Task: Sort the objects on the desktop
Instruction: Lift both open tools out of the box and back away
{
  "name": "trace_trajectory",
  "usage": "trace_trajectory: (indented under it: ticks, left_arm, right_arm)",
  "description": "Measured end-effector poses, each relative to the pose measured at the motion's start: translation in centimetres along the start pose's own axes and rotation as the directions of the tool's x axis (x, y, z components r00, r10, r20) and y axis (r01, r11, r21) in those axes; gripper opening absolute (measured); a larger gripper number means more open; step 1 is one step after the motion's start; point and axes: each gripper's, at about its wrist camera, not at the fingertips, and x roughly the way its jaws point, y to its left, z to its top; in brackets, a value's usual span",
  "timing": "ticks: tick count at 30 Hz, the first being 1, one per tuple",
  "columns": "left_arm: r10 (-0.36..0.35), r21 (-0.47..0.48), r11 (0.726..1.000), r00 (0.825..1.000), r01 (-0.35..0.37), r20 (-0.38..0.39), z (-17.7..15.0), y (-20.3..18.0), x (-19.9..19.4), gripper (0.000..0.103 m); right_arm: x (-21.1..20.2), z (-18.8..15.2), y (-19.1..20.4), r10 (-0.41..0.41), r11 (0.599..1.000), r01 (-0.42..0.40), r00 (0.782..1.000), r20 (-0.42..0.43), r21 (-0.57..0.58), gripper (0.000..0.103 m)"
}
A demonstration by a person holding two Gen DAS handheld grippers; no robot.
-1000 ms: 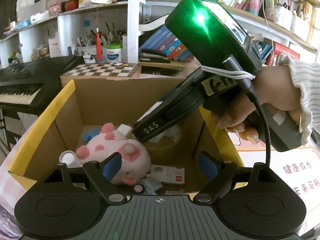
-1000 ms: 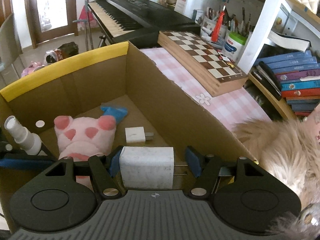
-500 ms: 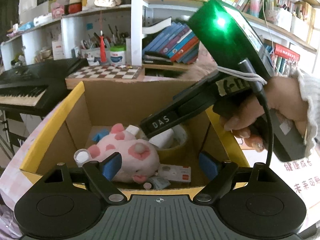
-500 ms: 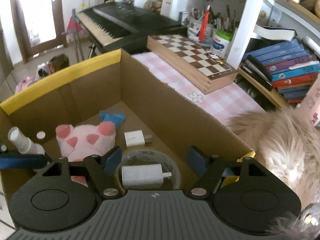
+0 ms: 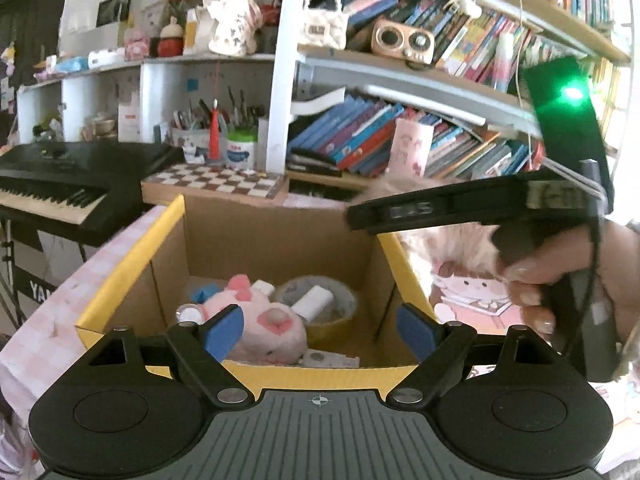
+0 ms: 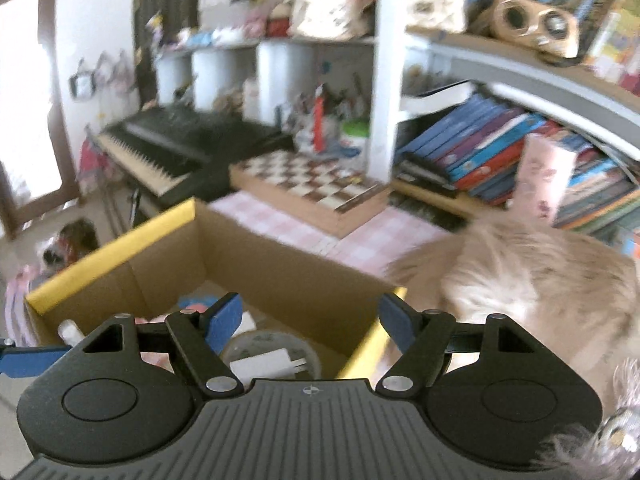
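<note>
Both tongs stood open and empty over the yellow-rimmed box [image 5: 132, 264] on the pink-checked counter [image 6: 280, 224]. The left tongs [image 5: 320, 330] hovered at the box's near rim; the right tongs [image 6: 310, 318], seen from the left view as a black tool [image 5: 460, 208] crossing at 2 o'clock, sat above the box's right wall. Inside, a white charger [image 5: 314, 302] lay tilted in a tape roll [image 5: 332, 320], its prongs visible from the right wrist [image 6: 266, 364]. A pink plush [image 5: 260, 320] lay touching the roll at 9 o'clock, a second small white plug [image 5: 264, 286] at its far side, a small bottle [image 5: 188, 314] at the left wall and a flat card [image 5: 328, 358] by the near wall. Outside the box at 3 o'clock, a fluffy tan toy [image 6: 532, 280] rested on the counter, probably the next item to sort: light, soft and yielding, not fragile, so best pinched deep into the body rather than by loose fur, which would likely slip. The right-wrist view was blurred.
</note>
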Motion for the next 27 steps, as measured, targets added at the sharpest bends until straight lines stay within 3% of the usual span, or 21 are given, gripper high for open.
trace_trajectory:
  ticks: [11, 20, 27]
  left_arm:
    - [-0.018, 0.050, 0.999, 0.998, 0.016, 0.055, -0.6, 0.5, -3.3, 0.087]
    - [-0.005, 0.085, 0.996, 0.998, 0.000, 0.061, -3.1, 1.2, -6.7, 0.087]
    - [0.022, 0.105, 0.994, 0.998, -0.028, 0.059, -5.3, 1.5, -9.1, 0.087]
  right_arm:
    - [-7.6, -3.1, -0.8, -0.174, 0.973, 0.160, 0.982, 0.075, 0.165, 0.074]
    - [-12.2, -8.0, 1.9, -0.322, 0.917, 0.303, 0.946, 0.034, 0.258, 0.074]
    - [-15.1, -11.8, 4.8, -0.377, 0.885, 0.364, 0.926, -0.014, 0.290, 0.074]
